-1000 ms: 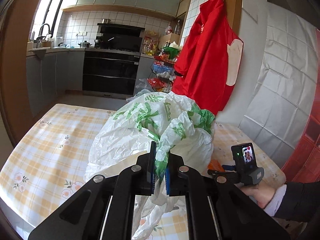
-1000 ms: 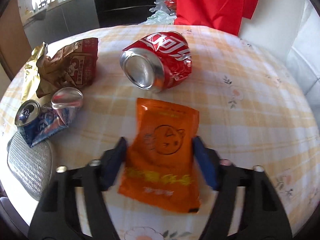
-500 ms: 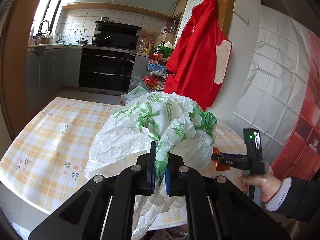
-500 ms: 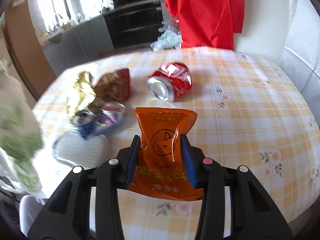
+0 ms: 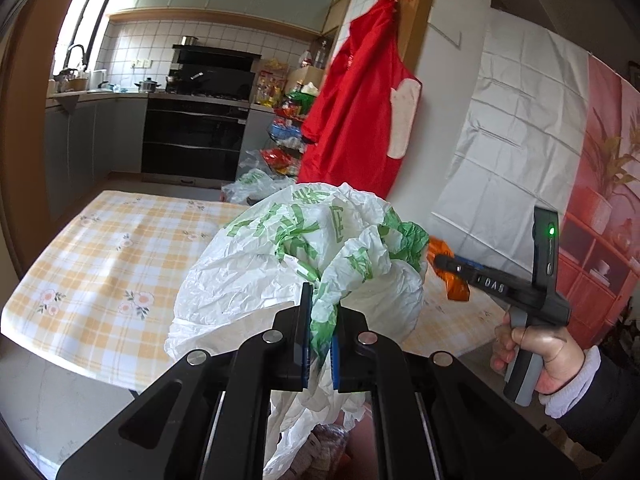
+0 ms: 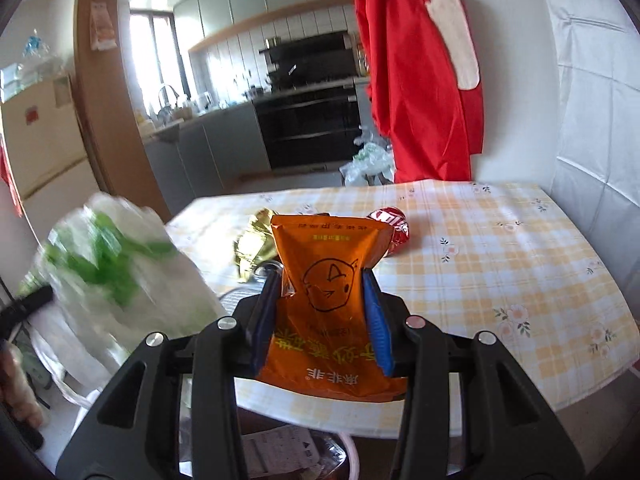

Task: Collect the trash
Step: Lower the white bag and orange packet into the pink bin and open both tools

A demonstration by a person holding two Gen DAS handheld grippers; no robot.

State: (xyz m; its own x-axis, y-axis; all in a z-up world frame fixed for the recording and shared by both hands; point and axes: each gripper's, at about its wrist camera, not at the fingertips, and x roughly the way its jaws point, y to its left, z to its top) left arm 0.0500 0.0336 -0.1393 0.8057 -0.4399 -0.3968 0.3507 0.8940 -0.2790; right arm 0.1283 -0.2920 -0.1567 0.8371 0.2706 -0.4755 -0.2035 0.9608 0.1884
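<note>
My left gripper (image 5: 321,320) is shut on the gathered edge of a white plastic bag with green print (image 5: 288,264), held up beside the table's near edge. The bag shows blurred at the left of the right wrist view (image 6: 116,280). My right gripper (image 6: 320,304) is shut on an orange snack packet (image 6: 324,280) and holds it in the air above the table's front edge. In the left wrist view the packet (image 5: 450,276) shows just right of the bag. A crushed red can (image 6: 394,226) and a gold wrapper (image 6: 256,244) lie on the table behind the packet.
The table has a yellow checked cloth (image 6: 500,264) (image 5: 104,264). A red apron (image 6: 420,80) hangs on the wall behind it. A kitchen with a black oven (image 5: 196,136) is further back. White bags lie on the floor (image 5: 252,188).
My right gripper closed on the orange packet, lifted it off the table and pulled back toward the bag. My left gripper kept hold of the bag and drew back from the table.
</note>
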